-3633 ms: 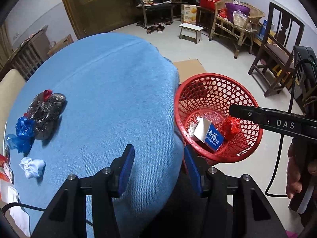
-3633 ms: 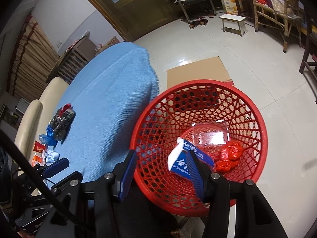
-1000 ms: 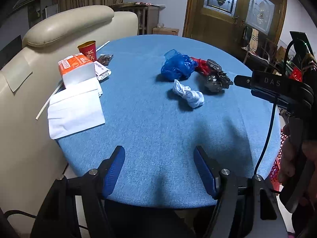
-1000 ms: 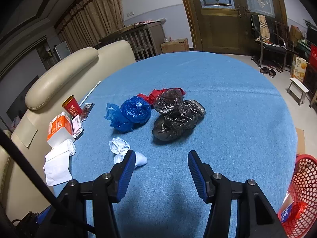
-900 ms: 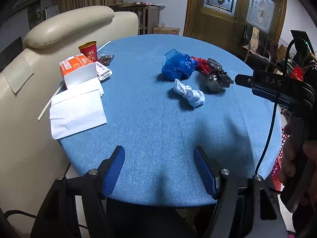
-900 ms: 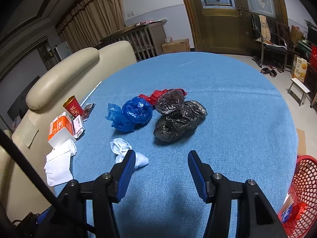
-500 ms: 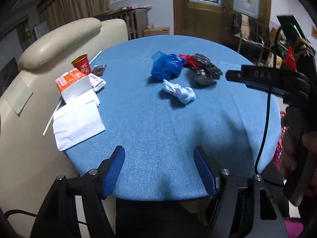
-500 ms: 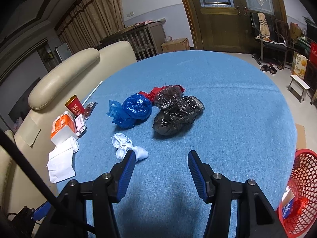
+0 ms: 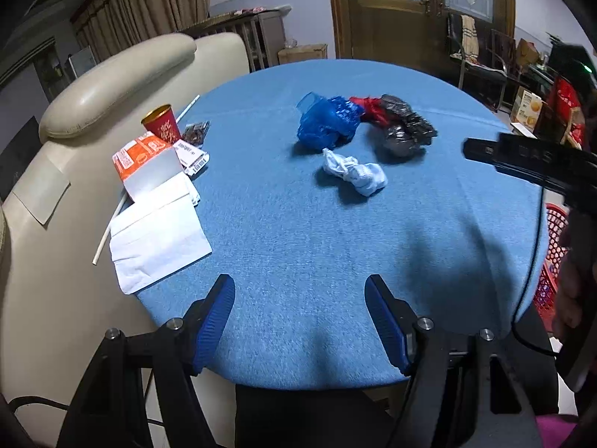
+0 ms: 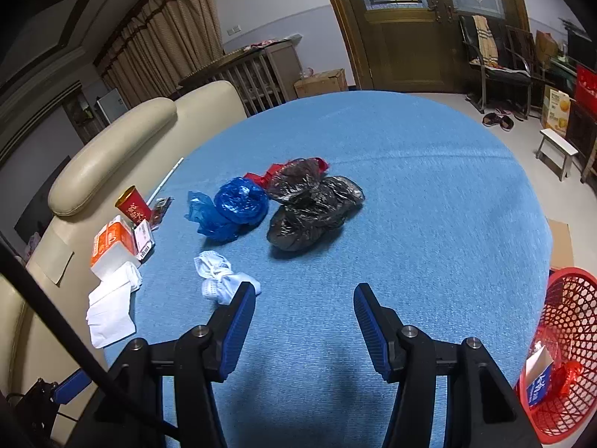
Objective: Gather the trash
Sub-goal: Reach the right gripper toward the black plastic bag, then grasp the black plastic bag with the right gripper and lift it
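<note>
On the round blue table [image 9: 298, 231] lie a crumpled white mask [image 9: 354, 172] [image 10: 224, 282], a blue plastic bag [image 9: 326, 125] [image 10: 233, 207], a black plastic bag [image 9: 405, 130] [image 10: 311, 205] and a red scrap [image 9: 367, 106] behind them. My left gripper [image 9: 300, 319] is open and empty over the table's near edge. My right gripper [image 10: 304, 315] is open and empty, just right of the mask and short of the black bag. The red mesh basket [image 10: 563, 343] stands on the floor at the right with a blue-and-white carton inside.
At the table's left edge lie a red paper cup [image 9: 161, 124], an orange-and-white box [image 9: 145, 160], white napkins [image 9: 156, 239] and a straw. A cream sofa [image 9: 86, 112] stands behind. Chairs, a stool and boxes stand at the far right.
Both grippers have swung from over the red basket to face the table. In the last second the views shifted slightly; nothing on the table moved.
</note>
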Demonstrator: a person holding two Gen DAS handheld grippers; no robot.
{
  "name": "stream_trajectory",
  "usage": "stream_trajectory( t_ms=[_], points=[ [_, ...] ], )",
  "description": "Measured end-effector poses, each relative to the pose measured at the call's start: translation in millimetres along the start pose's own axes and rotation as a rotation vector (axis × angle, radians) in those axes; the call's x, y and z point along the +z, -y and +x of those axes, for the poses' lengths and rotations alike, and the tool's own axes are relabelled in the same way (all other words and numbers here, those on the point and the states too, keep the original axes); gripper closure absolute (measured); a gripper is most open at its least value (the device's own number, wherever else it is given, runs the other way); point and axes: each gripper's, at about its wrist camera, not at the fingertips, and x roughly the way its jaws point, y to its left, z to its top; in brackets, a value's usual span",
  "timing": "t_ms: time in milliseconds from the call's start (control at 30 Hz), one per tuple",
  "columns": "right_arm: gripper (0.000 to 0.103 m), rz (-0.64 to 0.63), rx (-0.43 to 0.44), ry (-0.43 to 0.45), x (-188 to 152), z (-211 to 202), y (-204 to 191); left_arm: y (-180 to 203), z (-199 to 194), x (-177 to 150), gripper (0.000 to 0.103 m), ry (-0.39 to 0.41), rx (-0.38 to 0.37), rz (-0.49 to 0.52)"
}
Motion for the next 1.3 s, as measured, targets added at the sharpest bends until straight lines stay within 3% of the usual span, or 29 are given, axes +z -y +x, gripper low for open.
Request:
stream_trajectory(
  t_ms=[367, 733, 967, 1300],
  points=[
    [0.044, 0.037, -0.025, -0.057, -1.0, 24.3, 24.2, -14.0, 53.7, 19.8, 0.030, -0.081, 0.003, -0.058],
    [0.044, 0.004, -0.027, -0.085, 11.8, 44.0, 32.6, 2.7, 77.7, 70.4, 0.030, -0.059, -0.059, -0.051],
    [0.044, -0.009, 0.014, -0.135, 42.6, 62.6, 40.2, 21.3, 102.7, 94.5, 0.030, -0.079, -0.108, -0.061],
    [0.044, 0.055, 0.115, -0.217, 76.9, 96.2, 40.4, 32.5, 123.1, 102.4, 0.030, -0.109, -0.143, -0.070]
  ],
)
